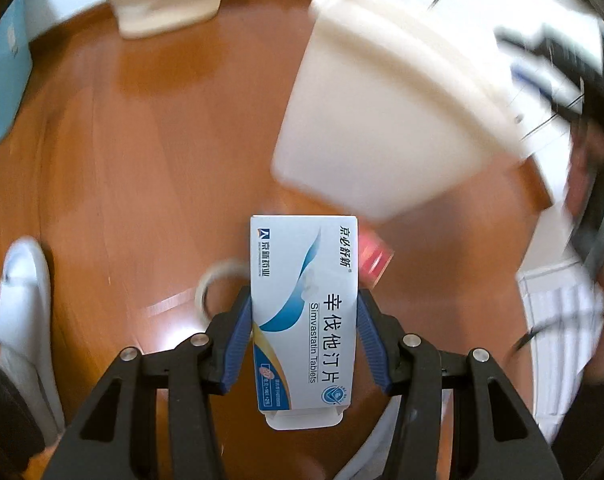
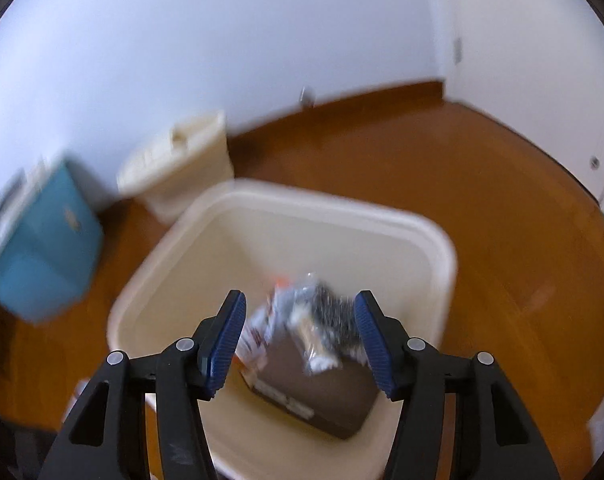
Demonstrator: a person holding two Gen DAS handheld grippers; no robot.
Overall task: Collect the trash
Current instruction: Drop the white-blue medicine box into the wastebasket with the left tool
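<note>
Gripping pill box [image 1: 305, 312]: left gripper [image 1: 304, 336] | right gripper [image 2: 300, 340] spread over bin [image 2: 441, 248], contents blurry

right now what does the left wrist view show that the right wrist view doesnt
Only the left wrist view shows the left gripper shut on a medicine box, plus a tape roll, a red item and a white slipper on the floor.

Only the right wrist view shows the open right gripper above the bin's inside, with crumpled wrappers on a brown box.

Both show the cream bin and wooden floor.
</note>
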